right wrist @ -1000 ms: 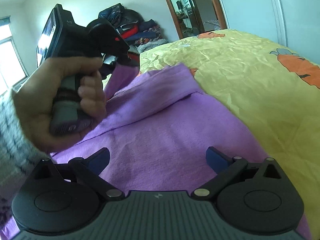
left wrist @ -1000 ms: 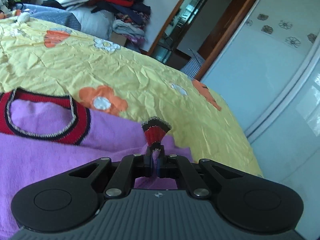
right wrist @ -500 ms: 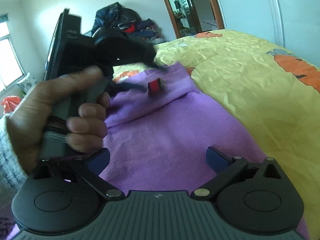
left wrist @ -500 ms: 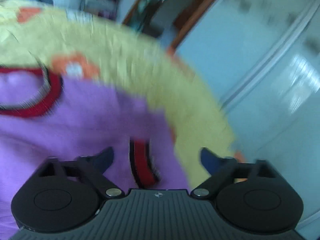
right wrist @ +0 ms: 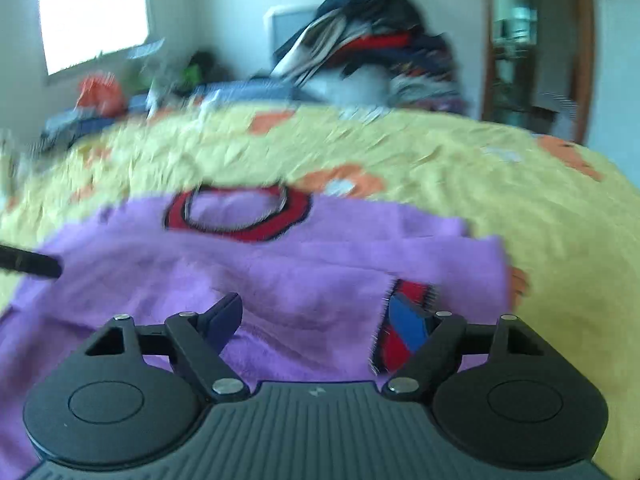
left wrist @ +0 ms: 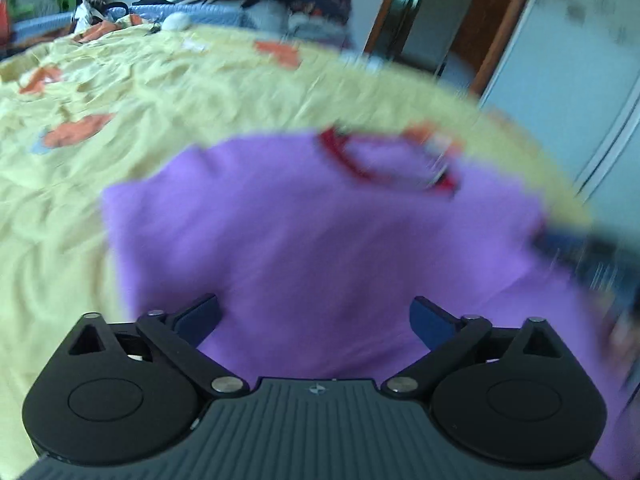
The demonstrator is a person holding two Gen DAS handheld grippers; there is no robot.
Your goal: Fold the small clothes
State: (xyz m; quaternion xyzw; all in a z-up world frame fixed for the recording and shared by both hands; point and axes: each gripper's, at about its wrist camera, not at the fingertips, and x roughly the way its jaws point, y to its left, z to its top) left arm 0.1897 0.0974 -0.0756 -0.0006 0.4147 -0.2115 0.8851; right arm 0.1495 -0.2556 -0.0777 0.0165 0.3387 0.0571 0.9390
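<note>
A purple sweater (left wrist: 304,232) with a red and black collar (left wrist: 352,160) lies flat on the yellow flowered bedspread (left wrist: 120,92). My left gripper (left wrist: 316,314) hovers over its body, open, with nothing between the fingers. In the right wrist view the collar (right wrist: 240,212) sits ahead, and a sleeve lies folded across the body with its red striped cuff (right wrist: 408,296) beside the right finger. The jaws of my right gripper (right wrist: 316,316) are closing over purple cloth, and the pads press on nothing. A black tip of the left gripper (right wrist: 28,266) pokes in at the left edge.
A tall heap of clothes (right wrist: 372,52) is piled beyond the bed's far side. A doorway (right wrist: 516,40) stands at the back right, with a window (right wrist: 92,12) at the back left. Pale wardrobe doors (left wrist: 580,80) run along the bed's right side.
My left gripper let go of the red cuff, opened wide and swept left over the sweater. The sleeve now lies folded on the body. My right gripper swung toward the collar, jaws narrowing.
</note>
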